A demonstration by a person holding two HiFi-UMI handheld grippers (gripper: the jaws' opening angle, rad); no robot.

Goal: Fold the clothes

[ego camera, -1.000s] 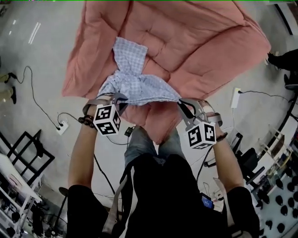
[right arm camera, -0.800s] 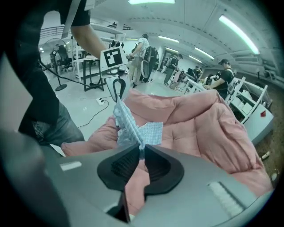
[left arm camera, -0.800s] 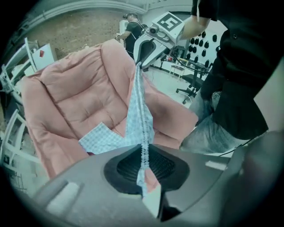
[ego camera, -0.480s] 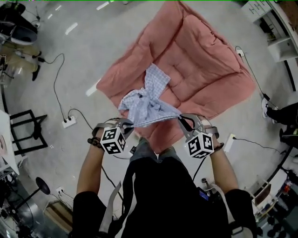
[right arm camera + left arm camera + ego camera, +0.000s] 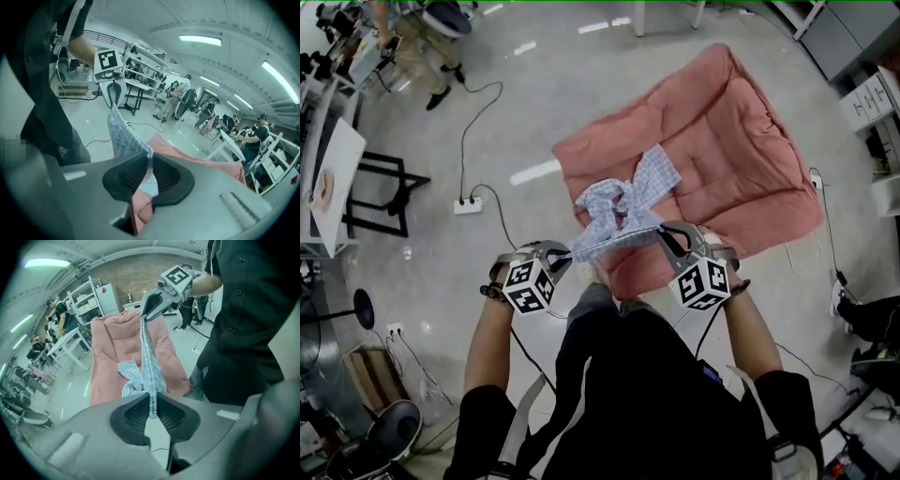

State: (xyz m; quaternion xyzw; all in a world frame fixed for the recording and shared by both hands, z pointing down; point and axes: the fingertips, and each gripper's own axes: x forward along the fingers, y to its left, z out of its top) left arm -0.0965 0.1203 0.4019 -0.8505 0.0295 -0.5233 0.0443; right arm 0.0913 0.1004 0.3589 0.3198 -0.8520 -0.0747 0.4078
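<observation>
Checked garment (image 5: 622, 208) held up above pink quilt (image 5: 731, 131) on floor, stretched edge on top, twisted and bunched below. Left gripper (image 5: 569, 254) pinched shut on one end of edge; right gripper (image 5: 663, 233) likewise on other. Risks: thin bite slipping under tension; twist not shaking out, giving crooked fold.

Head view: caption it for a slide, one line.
Left gripper and right gripper hold a checked garment stretched between them over a pink quilt on the floor.
</observation>
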